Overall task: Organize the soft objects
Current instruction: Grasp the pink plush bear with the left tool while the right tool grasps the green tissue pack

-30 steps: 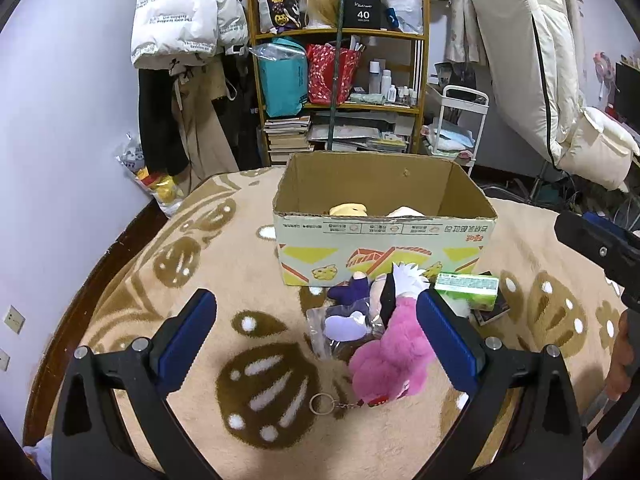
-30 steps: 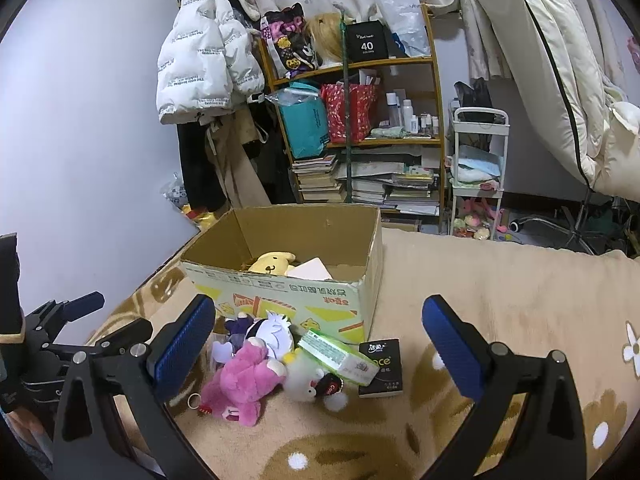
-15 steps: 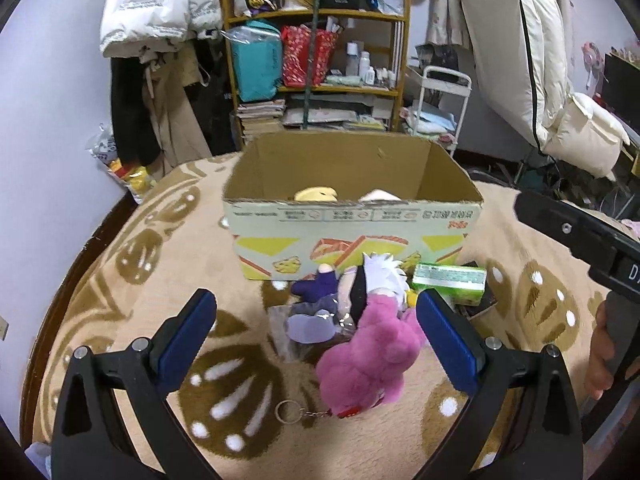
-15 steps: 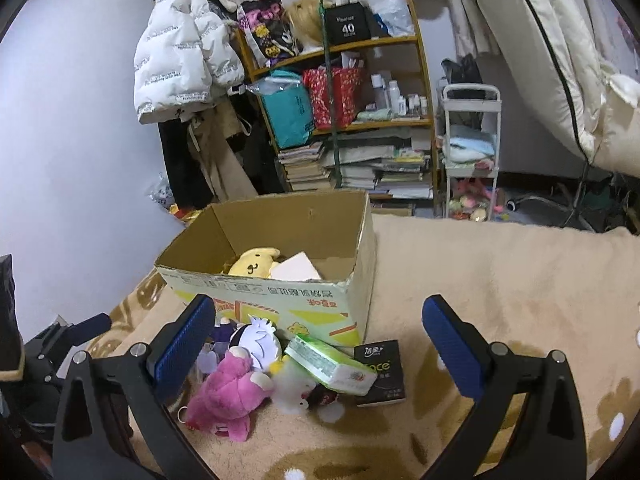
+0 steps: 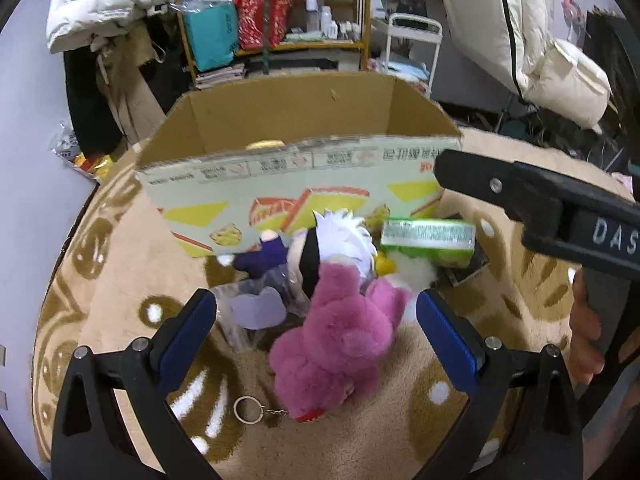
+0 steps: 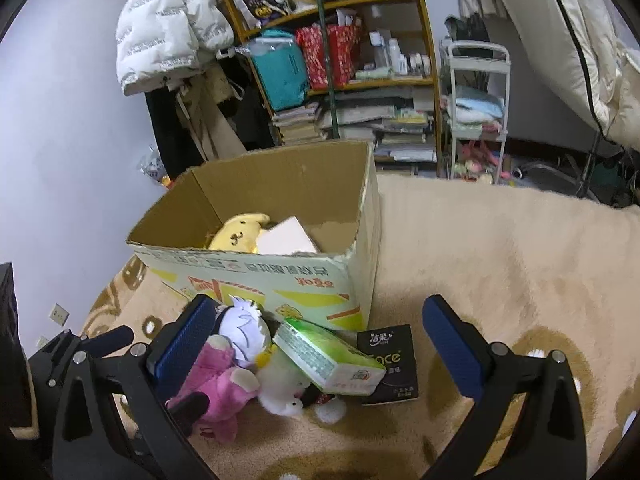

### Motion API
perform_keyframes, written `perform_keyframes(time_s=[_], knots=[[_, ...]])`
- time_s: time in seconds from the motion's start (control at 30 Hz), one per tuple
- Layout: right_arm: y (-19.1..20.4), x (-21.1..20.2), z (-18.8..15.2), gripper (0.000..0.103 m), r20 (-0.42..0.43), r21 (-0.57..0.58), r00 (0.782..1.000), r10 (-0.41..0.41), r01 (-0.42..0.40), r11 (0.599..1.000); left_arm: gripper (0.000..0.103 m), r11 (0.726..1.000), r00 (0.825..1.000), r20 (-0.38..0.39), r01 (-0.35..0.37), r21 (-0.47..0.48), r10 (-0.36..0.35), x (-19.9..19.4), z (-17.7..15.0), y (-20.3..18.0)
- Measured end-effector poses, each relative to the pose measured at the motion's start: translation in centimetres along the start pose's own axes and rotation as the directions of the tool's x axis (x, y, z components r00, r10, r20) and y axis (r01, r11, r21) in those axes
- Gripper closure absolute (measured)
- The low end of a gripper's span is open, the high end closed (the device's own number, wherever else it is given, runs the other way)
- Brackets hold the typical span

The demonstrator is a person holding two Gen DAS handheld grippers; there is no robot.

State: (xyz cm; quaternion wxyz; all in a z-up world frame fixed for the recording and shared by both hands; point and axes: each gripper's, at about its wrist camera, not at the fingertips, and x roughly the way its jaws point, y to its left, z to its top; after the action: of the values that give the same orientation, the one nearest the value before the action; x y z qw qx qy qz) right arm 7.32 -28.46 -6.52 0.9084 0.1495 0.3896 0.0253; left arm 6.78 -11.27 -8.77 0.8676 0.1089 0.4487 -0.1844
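the left tool point(image 5: 316, 322) gapes wide around the pink plush point(image 5: 336, 336); closing may snag the white-haired doll point(image 5: 340, 236) touching it, possibly its keyring point(image 5: 248, 409). right tool point(image 6: 316, 344) wide too.

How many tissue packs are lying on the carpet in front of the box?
2: a green pack leaning on the toy pile, and a black pack flat on the carpet right of it, partly beneath it. Others may be hidden under the toys.

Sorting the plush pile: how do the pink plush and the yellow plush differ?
The pink plush lies on the rug in front of the cardboard box; the yellow plush is already inside it. The pink one shows fully, the yellow one only partly. Both are soft toys.
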Motion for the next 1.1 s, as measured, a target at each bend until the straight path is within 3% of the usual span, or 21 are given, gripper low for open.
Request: perform_keyframes(time_s=[0.4, 0.57, 0.77, 1.1], knots=[[-0.7, 3.8, -0.9, 0.002, -0.135, 0.023, 0.991, -0.003, 0.006, 1.000, 0.004, 1.000, 0.990, -0.142, 0.006, -0.017, -0.009, 3.7, -0.6, 0.2], [-0.8, 4.9, -1.4, 0.017, -0.191, 0.029, 0.982, 0.007, -0.001, 1.000, 0.005, 1.000, 0.987, -0.161, -0.007, 0.001, 0.007, 4.3, -0.9, 0.0], [-0.5, 5.9, -2.3, 0.039, -0.247, 0.018, 0.969, 0.014, -0.010, 1.000, 0.029, 0.999, 0.978, -0.202, 0.041, -0.020, -0.045, 4.7, -1.2, -0.1], [-0.8, 5.0, -2.4, 0.049, -0.235, 0.021, 0.971, 0.031, -0.027, 0.999, 0.039, 0.997, 0.984, -0.174, 0.034, -0.066, -0.045, 3.7, -1.6, 0.8]])
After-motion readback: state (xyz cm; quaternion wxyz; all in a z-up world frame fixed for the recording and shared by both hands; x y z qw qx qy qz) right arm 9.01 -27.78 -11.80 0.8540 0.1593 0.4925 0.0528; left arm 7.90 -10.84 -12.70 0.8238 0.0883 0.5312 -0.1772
